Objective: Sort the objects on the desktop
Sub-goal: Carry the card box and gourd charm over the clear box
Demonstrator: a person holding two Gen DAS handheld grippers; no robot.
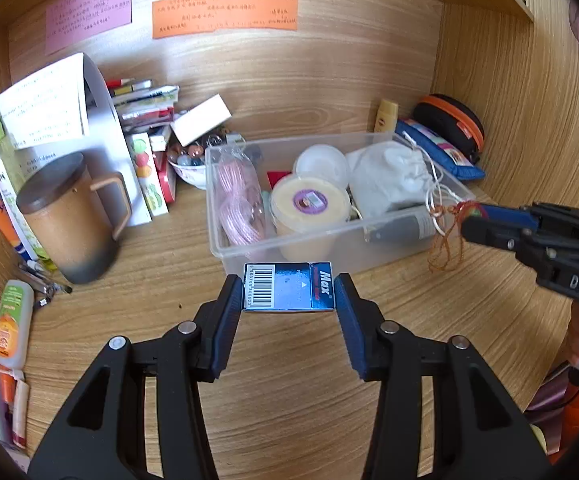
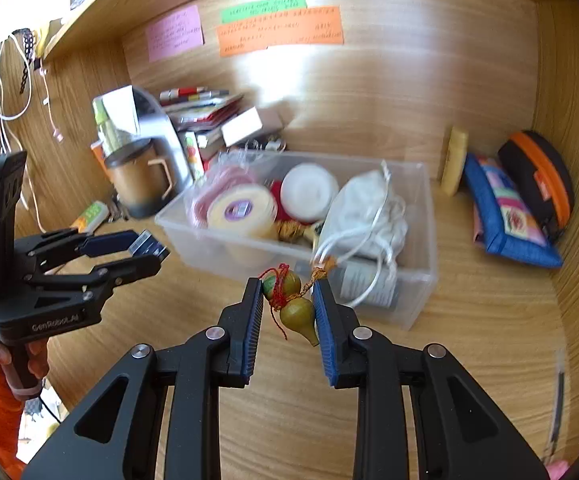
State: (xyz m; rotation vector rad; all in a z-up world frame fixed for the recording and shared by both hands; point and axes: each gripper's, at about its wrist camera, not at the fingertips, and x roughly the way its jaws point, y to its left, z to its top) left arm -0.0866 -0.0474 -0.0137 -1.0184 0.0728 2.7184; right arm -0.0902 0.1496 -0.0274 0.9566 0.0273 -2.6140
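My left gripper [image 1: 288,290] is shut on a small blue box [image 1: 288,286] marked "Max" with a barcode, held above the wooden desk just in front of the clear plastic bin [image 1: 405,250]. My right gripper [image 2: 288,306] is shut on a green-brown gourd charm [image 2: 295,308] with red cord and a tassel, in front of the bin's near wall [image 2: 417,292]. In the left wrist view the right gripper [image 1: 469,226] comes in from the right with the charm's tassel [image 1: 445,246] hanging. The right wrist view shows the left gripper [image 2: 151,252] and the box [image 2: 147,244] at the left.
The bin holds a pink cable bundle [image 1: 237,204], a yellow tub [image 1: 309,204], a white lid [image 1: 321,160] and a white drawstring pouch [image 1: 393,176]. A brown lidded mug [image 1: 69,216], boxes and papers stand at the left. A blue pouch [image 2: 509,216] and a black-orange case [image 2: 541,180] lie at the right.
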